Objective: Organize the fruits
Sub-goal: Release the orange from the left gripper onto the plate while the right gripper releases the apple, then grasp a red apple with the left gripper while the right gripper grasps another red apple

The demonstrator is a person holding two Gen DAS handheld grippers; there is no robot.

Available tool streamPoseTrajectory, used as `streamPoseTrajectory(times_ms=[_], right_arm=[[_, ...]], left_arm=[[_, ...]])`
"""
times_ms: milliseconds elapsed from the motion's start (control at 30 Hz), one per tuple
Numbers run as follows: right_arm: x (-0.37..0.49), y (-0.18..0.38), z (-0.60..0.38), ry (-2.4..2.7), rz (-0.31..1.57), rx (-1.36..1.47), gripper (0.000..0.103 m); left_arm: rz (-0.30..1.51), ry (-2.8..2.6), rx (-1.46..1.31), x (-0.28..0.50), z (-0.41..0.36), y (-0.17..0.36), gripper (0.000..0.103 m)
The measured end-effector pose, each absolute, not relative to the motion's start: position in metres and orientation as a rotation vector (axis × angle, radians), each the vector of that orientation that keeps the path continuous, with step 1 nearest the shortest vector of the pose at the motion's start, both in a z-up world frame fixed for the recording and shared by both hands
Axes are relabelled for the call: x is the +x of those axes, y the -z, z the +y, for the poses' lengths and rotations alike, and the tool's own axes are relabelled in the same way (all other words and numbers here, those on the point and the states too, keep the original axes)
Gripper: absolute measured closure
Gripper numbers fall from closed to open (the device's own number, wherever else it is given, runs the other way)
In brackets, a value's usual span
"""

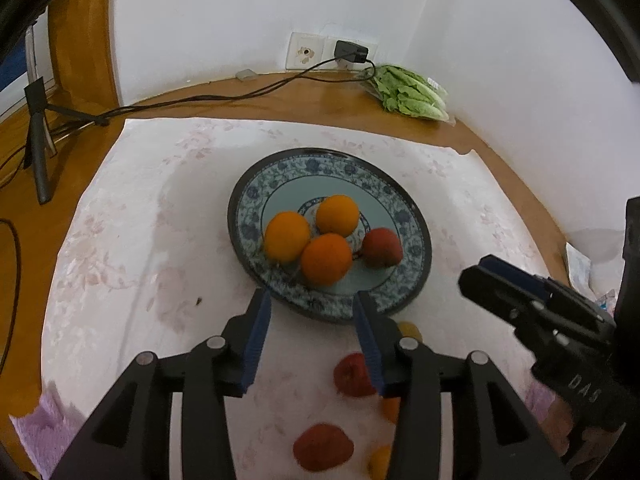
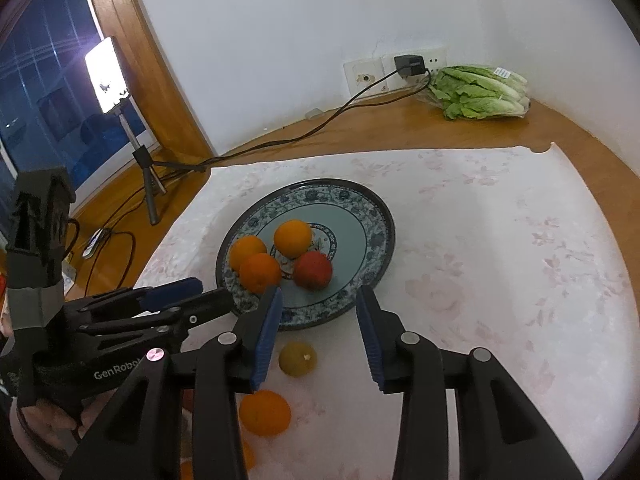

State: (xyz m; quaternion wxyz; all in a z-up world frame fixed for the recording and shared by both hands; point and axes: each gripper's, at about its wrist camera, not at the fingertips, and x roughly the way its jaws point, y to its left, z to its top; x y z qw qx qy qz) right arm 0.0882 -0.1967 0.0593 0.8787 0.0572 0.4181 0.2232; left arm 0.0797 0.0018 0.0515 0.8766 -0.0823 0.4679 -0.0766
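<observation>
Right wrist view: my right gripper (image 2: 318,330) hangs empty, jaws parted, left gripper (image 1: 312,340) likewise. Blue-patterned round ceramic plate (image 2: 372,216) at twelve o'clock holds four fruits; I should straddle the loose yellowish round fruit (image 2: 298,358) squarely.

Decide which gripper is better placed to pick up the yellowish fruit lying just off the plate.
Probably the right gripper: it is open and empty, and the yellowish fruit lies just below its fingers, beside the plate.
</observation>
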Motion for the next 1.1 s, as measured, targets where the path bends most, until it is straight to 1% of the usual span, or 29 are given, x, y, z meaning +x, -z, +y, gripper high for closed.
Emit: streamPoseTrajectory(times_ms=[500,1100], right_arm=[[0.034,-0.058,-0.226,-0.439,0.942,0.090,0.063],[-0.025,-0.038,-0.236,-0.421,0.997,-0.022,0.063]], left_arm=[[1.026,0.194,-0.172,0.051,-0.010,-0.044,0.058],[1.062,0.196,-0.169,0.052,-0.026,-0.027,0.058]])
